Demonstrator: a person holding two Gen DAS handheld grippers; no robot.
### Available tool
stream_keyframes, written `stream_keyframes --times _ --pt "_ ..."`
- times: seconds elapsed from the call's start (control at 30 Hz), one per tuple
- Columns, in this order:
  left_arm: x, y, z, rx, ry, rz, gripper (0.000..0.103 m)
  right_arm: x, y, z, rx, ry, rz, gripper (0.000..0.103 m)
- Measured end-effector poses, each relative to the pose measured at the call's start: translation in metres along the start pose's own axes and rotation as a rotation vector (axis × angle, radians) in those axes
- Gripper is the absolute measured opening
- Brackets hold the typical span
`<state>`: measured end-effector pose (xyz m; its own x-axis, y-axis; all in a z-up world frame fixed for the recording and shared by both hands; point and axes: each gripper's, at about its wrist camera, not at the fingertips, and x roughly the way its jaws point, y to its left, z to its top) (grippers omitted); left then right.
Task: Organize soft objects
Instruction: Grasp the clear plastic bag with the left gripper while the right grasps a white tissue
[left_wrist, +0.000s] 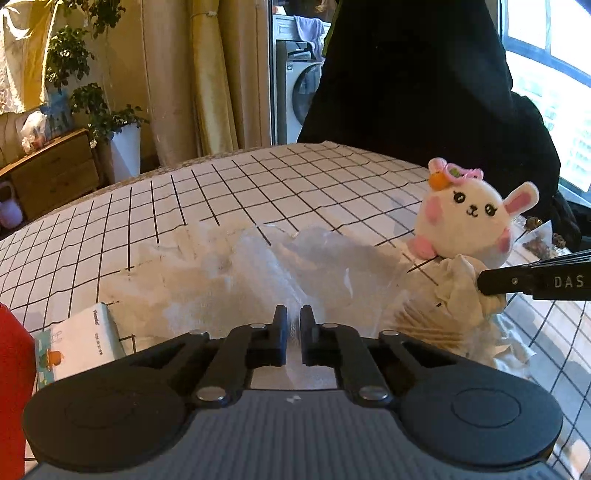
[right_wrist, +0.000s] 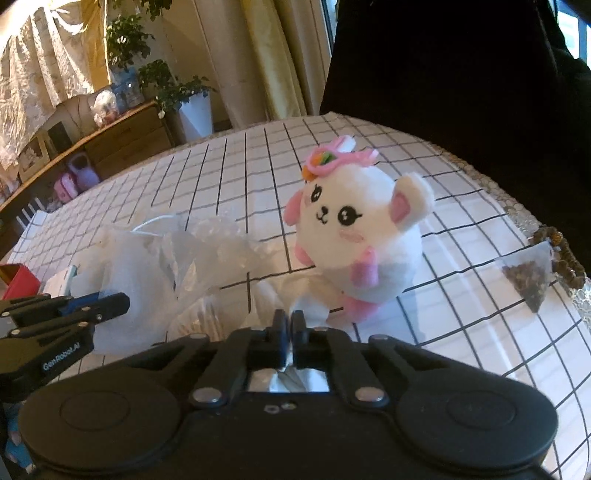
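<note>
I have both grippers low over the table (left_wrist: 258, 177), which wears a white cloth ruled with a black grid. My left gripper (left_wrist: 293, 325) has its jaws drawn together on a thin fold of the crumpled clear plastic bag (left_wrist: 266, 266) that sprawls across the middle of the cloth; a sliver of the film shows in the narrow slit between the two black fingers (left_wrist: 279, 332). My right gripper (right_wrist: 288, 328) has its jaws closed too, pinching the bunched white end of the same bag where it gathers into a knot-like wad (left_wrist: 461, 288); from the left wrist camera I see that gripper (left_wrist: 484, 286) come in from the right edge with its tip buried in the wad.

The round white plush bunny with pink ears and a pink flower band on its head (right_wrist: 354, 236) sits on the table just behind that wad, touching or nearly touching it, face turned toward my cameras. In the left view the bunny (left_wrist: 469, 218) is at the right, just above the right gripper.

Off to the bunny's right lies a small clear pyramid sachet of dark bits (right_wrist: 532, 277), near the table's edge. At the left side there is a red box (right_wrist: 18, 277) and a white printed packet (left_wrist: 81, 339). A dark-clothed person (left_wrist: 406, 74) stands beyond the far edge.
</note>
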<state>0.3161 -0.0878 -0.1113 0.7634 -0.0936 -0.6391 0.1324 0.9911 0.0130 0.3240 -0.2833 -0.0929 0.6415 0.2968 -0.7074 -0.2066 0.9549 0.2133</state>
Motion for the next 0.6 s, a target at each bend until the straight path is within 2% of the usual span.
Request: stream_keyframes --times 0.37,0.6 --pt "-0.024 0.004 0.007 0.000 -0.022 -0.025 0.004 -0.049 -0.001 0.006 -0.036 -0.096 0.001 0.002" --pt "-0.052 0.008 0.010 -0.019 -0.041 -0.056 0.004 -0.087 -0.005 0.008 -0.045 -0.147 0.012 0.002"
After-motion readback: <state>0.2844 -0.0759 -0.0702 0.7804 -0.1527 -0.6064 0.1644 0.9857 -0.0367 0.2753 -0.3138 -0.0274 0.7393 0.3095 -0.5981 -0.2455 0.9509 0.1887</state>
